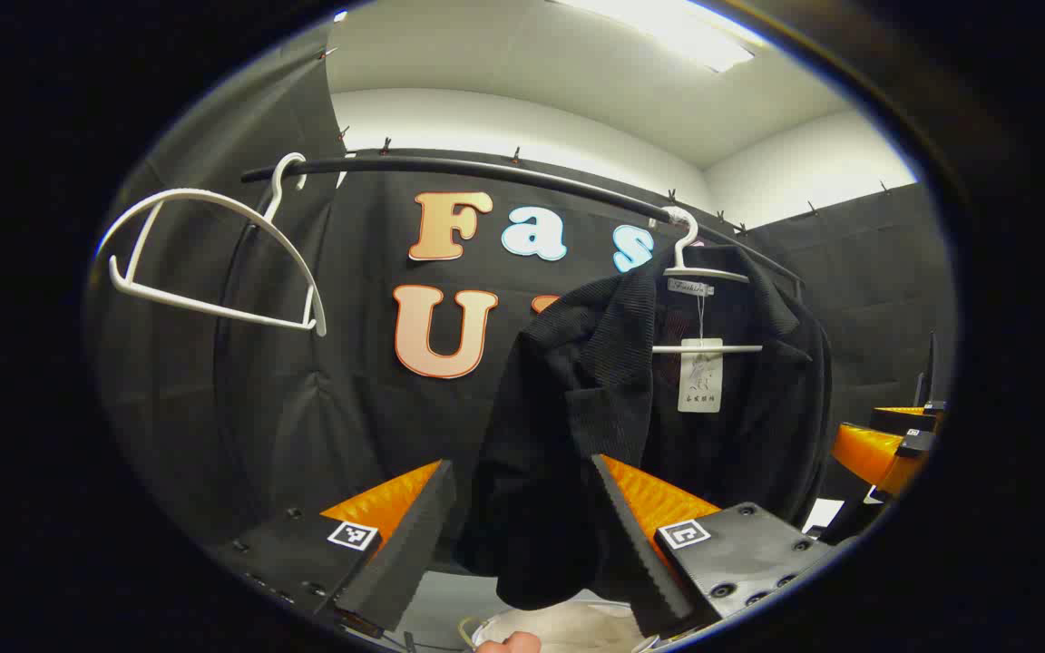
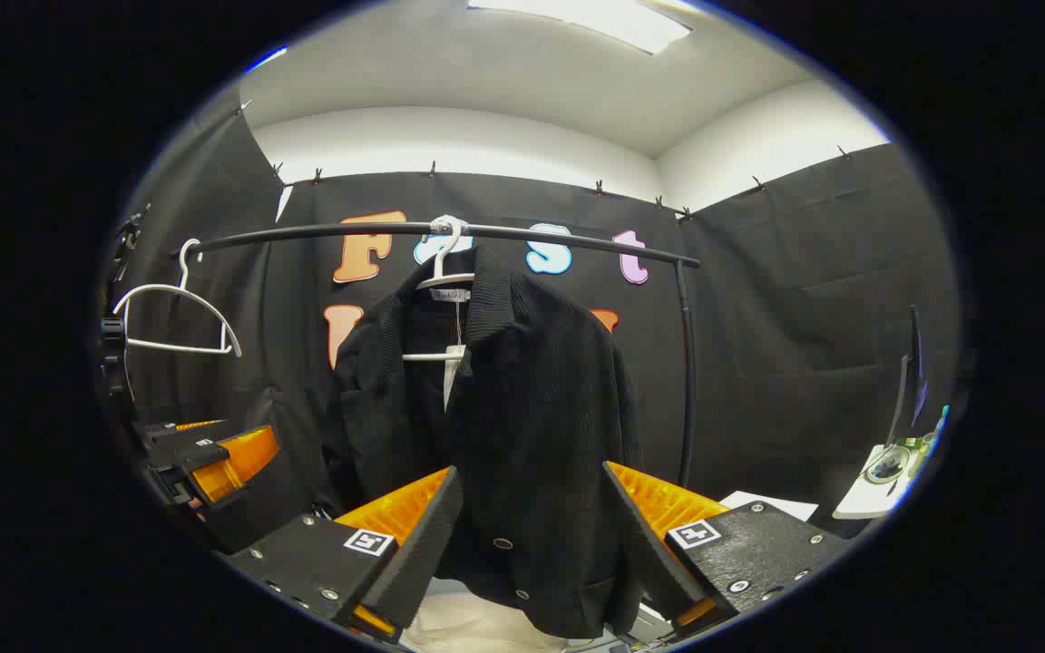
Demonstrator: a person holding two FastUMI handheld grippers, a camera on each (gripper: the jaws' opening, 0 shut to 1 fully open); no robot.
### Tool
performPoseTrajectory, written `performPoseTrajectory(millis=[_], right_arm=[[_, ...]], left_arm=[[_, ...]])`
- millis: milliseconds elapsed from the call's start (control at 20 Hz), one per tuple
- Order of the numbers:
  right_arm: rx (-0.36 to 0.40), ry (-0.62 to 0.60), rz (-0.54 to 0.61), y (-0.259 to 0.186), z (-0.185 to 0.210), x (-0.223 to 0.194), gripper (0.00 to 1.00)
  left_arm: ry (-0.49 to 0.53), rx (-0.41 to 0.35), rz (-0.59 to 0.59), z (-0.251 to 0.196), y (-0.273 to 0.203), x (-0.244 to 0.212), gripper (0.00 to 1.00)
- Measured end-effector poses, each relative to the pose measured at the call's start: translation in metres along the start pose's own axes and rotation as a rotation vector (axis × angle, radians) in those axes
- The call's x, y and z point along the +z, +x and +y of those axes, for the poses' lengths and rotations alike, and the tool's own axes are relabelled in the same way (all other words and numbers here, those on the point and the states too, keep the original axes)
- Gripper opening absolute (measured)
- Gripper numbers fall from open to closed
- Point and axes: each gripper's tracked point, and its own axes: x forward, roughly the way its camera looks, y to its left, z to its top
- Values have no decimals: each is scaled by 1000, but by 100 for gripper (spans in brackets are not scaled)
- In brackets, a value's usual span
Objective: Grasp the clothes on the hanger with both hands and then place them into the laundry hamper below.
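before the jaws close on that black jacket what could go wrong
1. The black ribbed jacket hangs on a white plastic hanger; pulling down may drag the hanger off the black rail.
2. Both grippers, left and right, stand open near the hem, so a low grip could slip off loose fabric.

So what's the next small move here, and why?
Probably bring both grippers forward to the jacket. Left gripper and right gripper are open, the jacket hangs beyond their fingers on its hanger, and nothing is gripped yet.
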Motion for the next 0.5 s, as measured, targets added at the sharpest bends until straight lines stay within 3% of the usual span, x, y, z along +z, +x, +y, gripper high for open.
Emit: performPoseTrajectory(millis=[50, 100, 200, 500], right_arm=[[1, 1, 0, 1, 0, 0, 94], [3, 4, 0, 3, 2, 0, 94], [5, 6, 1, 5, 2, -3, 94], [-5, -9, 4, 6, -2, -5, 94]], left_arm=[[3, 0, 0, 0, 1, -1, 93], [5, 0, -2, 0, 3, 0, 100], [5, -2, 0, -2, 6, -1, 93], [0, -22, 7, -8, 12, -3, 96]])
